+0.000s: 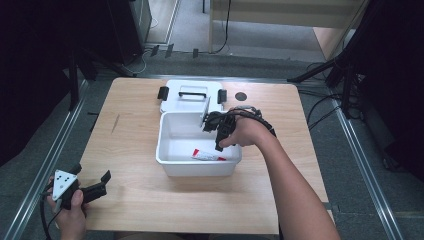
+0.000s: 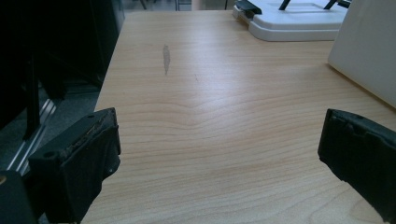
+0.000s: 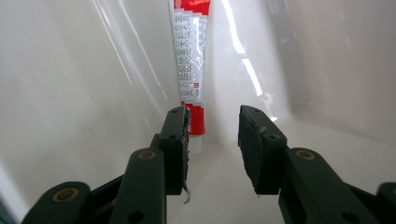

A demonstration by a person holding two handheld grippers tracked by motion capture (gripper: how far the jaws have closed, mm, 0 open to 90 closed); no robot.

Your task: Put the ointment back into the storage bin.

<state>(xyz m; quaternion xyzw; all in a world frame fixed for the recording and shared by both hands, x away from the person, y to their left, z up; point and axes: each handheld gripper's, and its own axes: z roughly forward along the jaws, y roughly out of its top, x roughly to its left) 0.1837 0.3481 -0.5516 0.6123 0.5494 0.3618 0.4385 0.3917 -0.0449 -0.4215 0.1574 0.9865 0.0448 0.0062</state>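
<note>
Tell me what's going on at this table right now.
A person works with two handheld grippers. The right gripper is inside a white bin, its jaws apart with nothing between them. A red and white tube lies on the bin's floor just beyond them. The bin's lid lies on the wooden table behind it. The left gripper rests open at the table's near left corner.

Open claw over bare wooden table, white box beyond.

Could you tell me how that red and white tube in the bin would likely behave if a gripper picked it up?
The tube looks flat and thin, so probably light and soft, denting under the pads. Its glossy skin may slip. Lying flat against the white bin wall, it seems unlikely to roll.
</note>
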